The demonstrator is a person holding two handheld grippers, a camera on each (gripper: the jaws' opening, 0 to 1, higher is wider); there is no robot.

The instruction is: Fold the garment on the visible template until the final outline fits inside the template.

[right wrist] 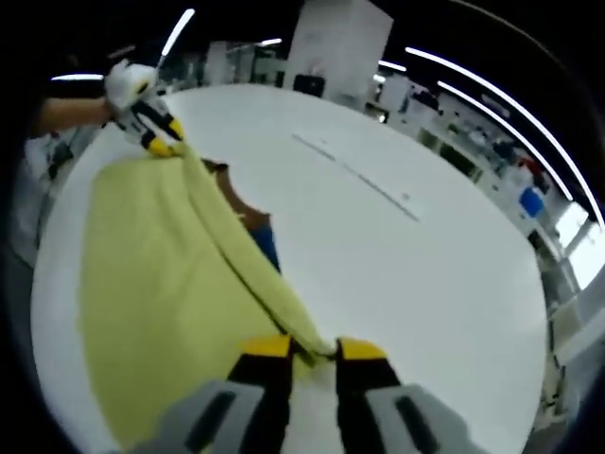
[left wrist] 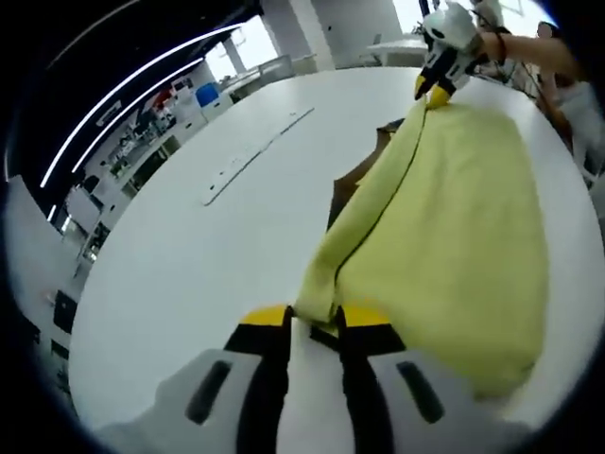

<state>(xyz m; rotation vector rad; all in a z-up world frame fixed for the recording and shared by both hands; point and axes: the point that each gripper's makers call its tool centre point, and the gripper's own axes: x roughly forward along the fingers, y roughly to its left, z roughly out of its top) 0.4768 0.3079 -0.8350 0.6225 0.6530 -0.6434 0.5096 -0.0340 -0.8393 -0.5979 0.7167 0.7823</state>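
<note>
Pale-yellow soft fabric garment (left wrist: 454, 236) lies mid-fold on the white round tabletop (left wrist: 189, 255), its edge pinched at both ends by the left hand-held gripper (left wrist: 315, 326) and right hand-held gripper (right wrist: 312, 352), next needing that edge carried across and laid flat over the brown template (left wrist: 348, 189).

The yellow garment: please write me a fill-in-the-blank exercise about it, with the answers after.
1. The garment held by both grippers is ____ in colour.
2. It lies on a table that is ____ in colour.
3. The left gripper has its jaws ____ on a corner of the garment.
4. In the left gripper view, the right gripper grips the garment's ____ corner.

Answers: yellow; white; shut; far
</note>
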